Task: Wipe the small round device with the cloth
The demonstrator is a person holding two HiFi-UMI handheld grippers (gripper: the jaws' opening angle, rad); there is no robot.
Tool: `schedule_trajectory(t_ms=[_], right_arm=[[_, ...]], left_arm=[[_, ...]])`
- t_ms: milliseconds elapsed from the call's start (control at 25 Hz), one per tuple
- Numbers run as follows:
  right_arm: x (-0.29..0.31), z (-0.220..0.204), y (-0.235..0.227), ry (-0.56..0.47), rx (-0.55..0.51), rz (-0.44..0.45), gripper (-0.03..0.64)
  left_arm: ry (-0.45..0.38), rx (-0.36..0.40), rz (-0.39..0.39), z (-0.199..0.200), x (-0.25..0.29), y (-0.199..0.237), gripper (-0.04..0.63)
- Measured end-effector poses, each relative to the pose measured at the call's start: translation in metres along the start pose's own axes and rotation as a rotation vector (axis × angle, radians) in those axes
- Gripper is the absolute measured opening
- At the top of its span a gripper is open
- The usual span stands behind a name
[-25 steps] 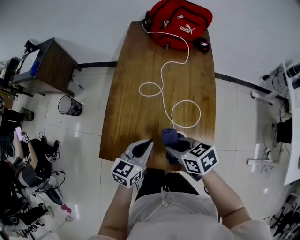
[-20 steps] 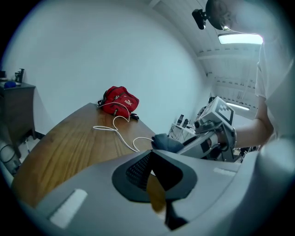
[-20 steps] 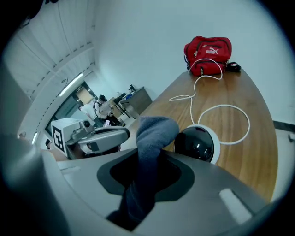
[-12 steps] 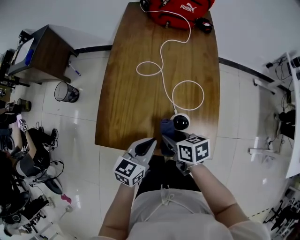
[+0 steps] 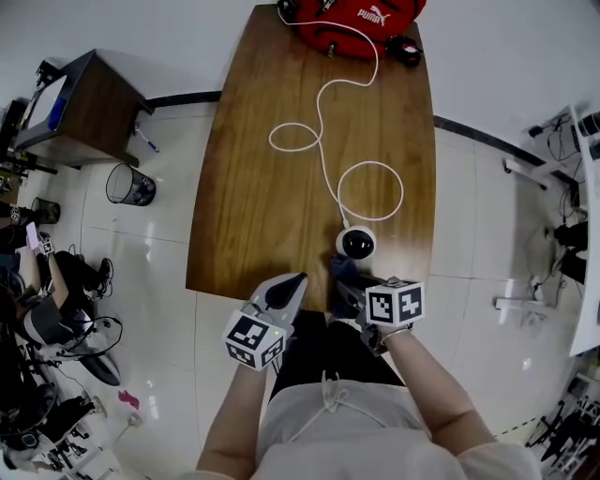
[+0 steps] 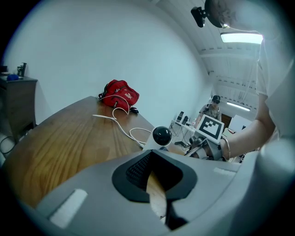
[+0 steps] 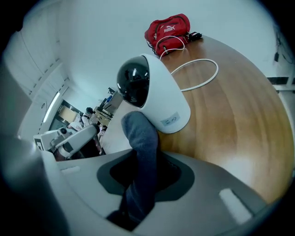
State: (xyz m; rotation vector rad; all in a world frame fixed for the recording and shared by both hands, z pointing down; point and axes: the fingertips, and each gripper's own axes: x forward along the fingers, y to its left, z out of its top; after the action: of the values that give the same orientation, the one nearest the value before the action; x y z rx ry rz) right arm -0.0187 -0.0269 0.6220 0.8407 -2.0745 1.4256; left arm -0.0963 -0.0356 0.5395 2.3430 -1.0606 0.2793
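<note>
Small round device of white plastic with a glossy black face (image 5: 356,243) stands on the brown wooden surface (image 5: 262,187) close to its near edge and toward the near right corner, with a thin white cable (image 5: 323,159) looping from its back to the red fabric bag (image 5: 356,14) at the far edge. The right gripper (image 5: 354,284) has its jaws clenched on a dark blue-grey cloth (image 7: 140,138), whose bunched end sticks out past the jaws and appears to touch the lower white shell just under the black face. The left gripper (image 5: 289,284) hangs over the near edge, a little left of the device, its jaws pressed together with nothing between them. The device looks light and hard-shelled, so on this polished wood it would likely slide or tip under a firm wipe, and the cable may tug it back. The glossy face probably shows smears and scratches easily and calls for light strokes. A steadying hold seems best taken low on the white body, at its wider base, away from the black face and the cable. The cloth is soft and limp, so it will fold round the curved shell only if enough of it is left free beyond the jaws
</note>
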Motion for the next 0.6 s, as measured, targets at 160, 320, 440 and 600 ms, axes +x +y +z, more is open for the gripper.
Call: schedule_trajectory(t_ms=[160,320,440,600], right_arm=[[-0.021,0.002,0.025,-0.003,-0.158,0.008,0.104],[-0.052,0.025,0.061,-0.095,-0.351,0.03,0.104],[-0.062,0.037,0.065,-0.152,-0.417,0.012,0.104],[-0.06,0.034,0.037,-0.132,-0.346,-0.022,0.104]], left_arm=[[-0.019,0.015,-0.005,0.01,0.002,-0.007,0.006],[-0.05,0.042,-0.009,0.022,0.001,-0.018,0.006],[-0.057,0.05,-0.011,0.024,-0.001,-0.024,0.006],[-0.053,0.058,-0.017,0.027,-0.002,-0.032,0.006]])
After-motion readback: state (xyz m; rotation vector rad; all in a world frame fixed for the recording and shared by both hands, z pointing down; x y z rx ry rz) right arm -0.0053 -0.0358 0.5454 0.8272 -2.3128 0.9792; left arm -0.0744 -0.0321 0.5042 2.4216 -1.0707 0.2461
